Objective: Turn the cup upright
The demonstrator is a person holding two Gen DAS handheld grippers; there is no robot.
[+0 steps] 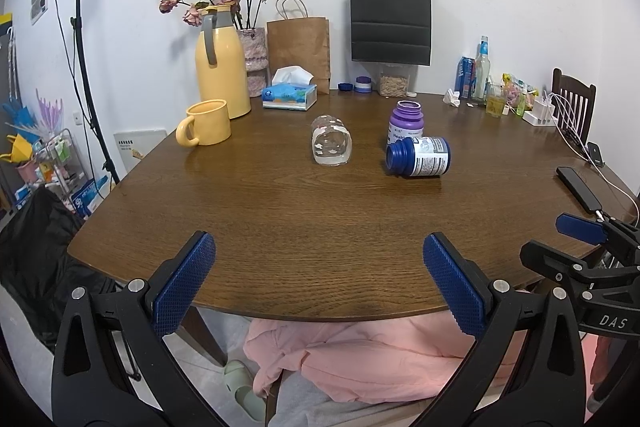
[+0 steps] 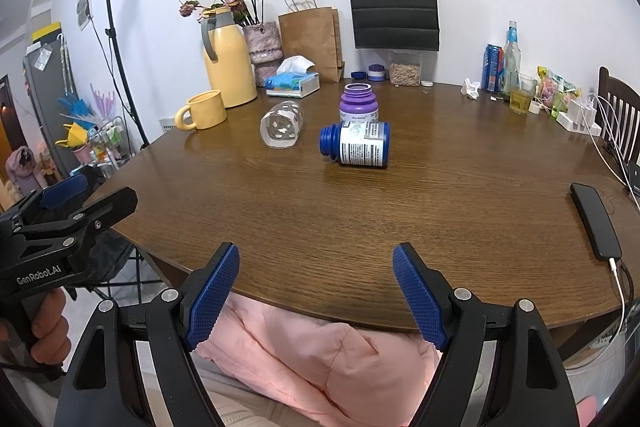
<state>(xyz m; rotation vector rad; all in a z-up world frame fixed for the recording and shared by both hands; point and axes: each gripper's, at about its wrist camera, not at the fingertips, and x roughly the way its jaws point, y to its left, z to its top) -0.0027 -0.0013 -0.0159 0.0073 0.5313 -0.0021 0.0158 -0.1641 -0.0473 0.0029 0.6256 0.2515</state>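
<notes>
Clear cup (image 1: 331,141) lies on its side mid-counter (image 1: 280,219); left hand-held gripper (image 1: 319,277) & right hand-held gripper (image 2: 316,293) hover apart, empty, at near edge. Approach pending; next: reach, clamp, tip upright.

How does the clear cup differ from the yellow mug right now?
The clear cup lies on its side; the yellow mug stands upright. The clear cup is transparent with pale spots and shows no handle; the yellow mug is opaque with a handle toward the table's edge. The cup sits near mid-table, the mug beside the yellow jug. Both rest on the table, ungripped.
</notes>
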